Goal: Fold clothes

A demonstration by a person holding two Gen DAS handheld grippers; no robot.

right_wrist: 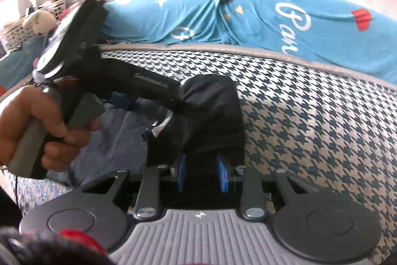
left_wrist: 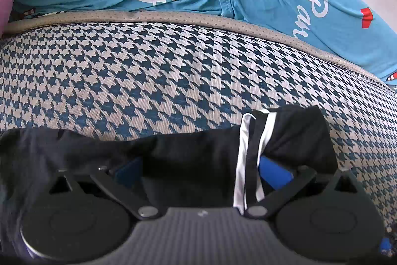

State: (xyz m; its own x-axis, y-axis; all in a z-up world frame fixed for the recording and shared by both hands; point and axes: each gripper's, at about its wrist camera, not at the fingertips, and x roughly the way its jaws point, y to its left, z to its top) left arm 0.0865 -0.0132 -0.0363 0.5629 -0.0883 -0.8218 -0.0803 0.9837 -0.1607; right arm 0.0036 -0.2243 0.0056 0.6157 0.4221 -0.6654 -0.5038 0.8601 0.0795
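Black garment [left_wrist: 193, 155] is gripped, bunched and unfolded, by left gripper [left_wrist: 201, 173] and right gripper [right_wrist: 202, 173] above the houndstooth surface [left_wrist: 173, 71]; folding is judged barely begun.

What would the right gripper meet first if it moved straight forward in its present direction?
The right gripper is shut on the black garment, which moves with it. Beyond the cloth, it would probably reach the houndstooth mattress first, though depth is unclear.

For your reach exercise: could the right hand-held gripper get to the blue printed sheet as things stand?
Probably not yet: the right hand-held gripper is shut on the black garment. The houndstooth surface toward the blue printed sheet looks unobstructed.
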